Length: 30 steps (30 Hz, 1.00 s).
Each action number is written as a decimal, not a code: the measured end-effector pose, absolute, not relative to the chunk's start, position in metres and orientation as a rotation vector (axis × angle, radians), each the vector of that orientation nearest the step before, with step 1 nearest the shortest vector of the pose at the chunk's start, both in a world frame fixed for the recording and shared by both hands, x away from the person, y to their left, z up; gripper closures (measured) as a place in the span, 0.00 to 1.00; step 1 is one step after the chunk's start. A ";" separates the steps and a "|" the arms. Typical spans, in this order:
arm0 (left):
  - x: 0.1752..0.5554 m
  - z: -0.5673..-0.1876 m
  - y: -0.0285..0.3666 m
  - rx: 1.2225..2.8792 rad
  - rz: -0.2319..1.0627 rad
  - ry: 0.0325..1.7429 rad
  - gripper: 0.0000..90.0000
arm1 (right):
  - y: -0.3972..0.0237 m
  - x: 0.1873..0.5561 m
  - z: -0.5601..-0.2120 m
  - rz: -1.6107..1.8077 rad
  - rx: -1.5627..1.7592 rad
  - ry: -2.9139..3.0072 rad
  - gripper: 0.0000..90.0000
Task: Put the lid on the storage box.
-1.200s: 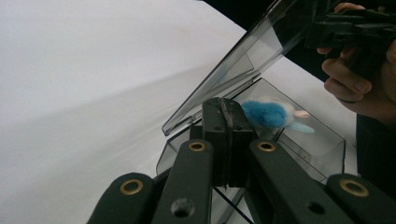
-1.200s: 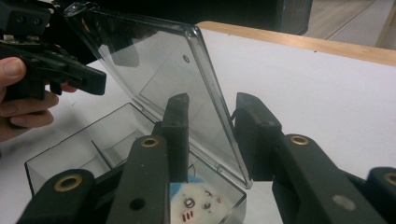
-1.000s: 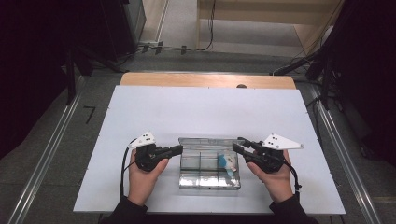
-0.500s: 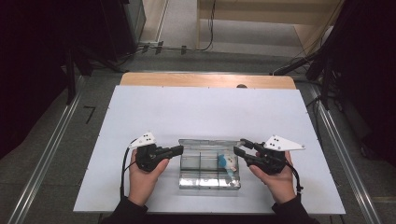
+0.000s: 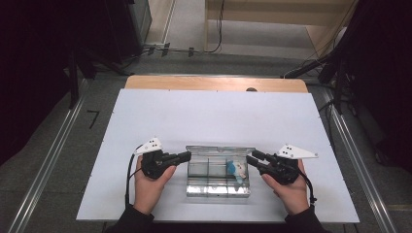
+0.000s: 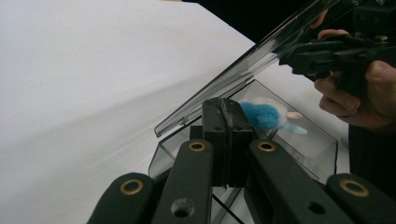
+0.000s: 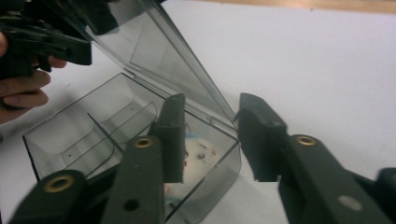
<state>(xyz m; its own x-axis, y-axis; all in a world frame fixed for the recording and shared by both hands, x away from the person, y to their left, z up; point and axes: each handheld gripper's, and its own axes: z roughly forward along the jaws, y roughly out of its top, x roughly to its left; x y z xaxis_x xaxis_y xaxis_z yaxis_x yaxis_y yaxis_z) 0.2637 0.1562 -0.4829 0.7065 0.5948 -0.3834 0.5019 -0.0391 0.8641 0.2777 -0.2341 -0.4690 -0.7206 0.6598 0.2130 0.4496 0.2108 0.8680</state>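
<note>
Here, one clear box (image 5: pixel 217 171), two hand-held grippers (image 5: pixel 187 156)

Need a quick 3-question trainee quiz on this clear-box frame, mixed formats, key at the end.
1. True or false: the lid of the clear box is raised.
2. The blue-and-white toy lies: A) on the table, B) inside the box, C) in a gripper.
3. Which gripper has its jaws together, the left gripper or the right gripper?

Key: 1 true; 2 B; 3 the left gripper; the right gripper's jaws stand apart, one inside the box wall, one outside.
</note>
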 end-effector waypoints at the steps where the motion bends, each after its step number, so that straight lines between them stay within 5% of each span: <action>1: 0.263 -0.483 0.156 1.684 0.093 0.890 1.00 | -0.234 0.278 -0.470 1.504 1.089 2.275 0.76; 14: 0.260 -0.483 0.156 1.680 0.085 0.884 1.00 | -0.234 0.275 -0.475 1.492 1.129 2.302 0.96; 30: 0.253 -0.482 0.155 1.676 0.081 0.873 1.00 | -0.233 0.267 -0.473 1.527 1.075 2.295 0.97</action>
<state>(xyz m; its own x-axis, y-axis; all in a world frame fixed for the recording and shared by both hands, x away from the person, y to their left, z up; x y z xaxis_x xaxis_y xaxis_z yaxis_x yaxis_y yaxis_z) 0.2533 0.1547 -0.4820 0.7176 0.5784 -0.3880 0.4970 -0.0349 0.8671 0.2673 -0.2329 -0.4726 -0.7214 0.6531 0.2304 0.4649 0.2099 0.8601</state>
